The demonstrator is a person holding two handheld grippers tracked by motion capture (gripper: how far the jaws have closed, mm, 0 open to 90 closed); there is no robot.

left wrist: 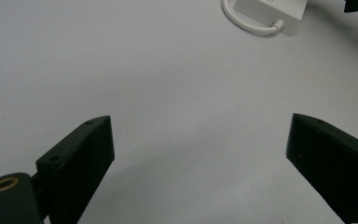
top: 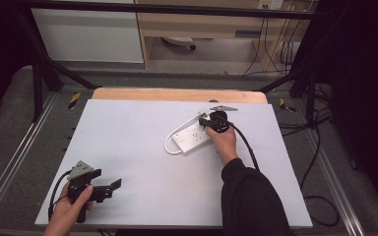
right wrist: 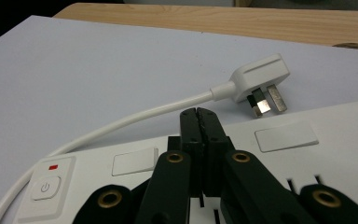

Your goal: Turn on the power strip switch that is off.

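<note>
We work on a white board (top: 142,147) over a wood table (top: 177,94), grey floor around. Our right gripper (right wrist: 200,122), jaws together, sits over the strip (top: 193,136) mid-right; our left gripper (top: 109,188) gapes wide, near-left.

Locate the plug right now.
In the right gripper view the plug lies on the white board just beyond the power strip, upper right of the shut right gripper, pins facing the strip.
</note>
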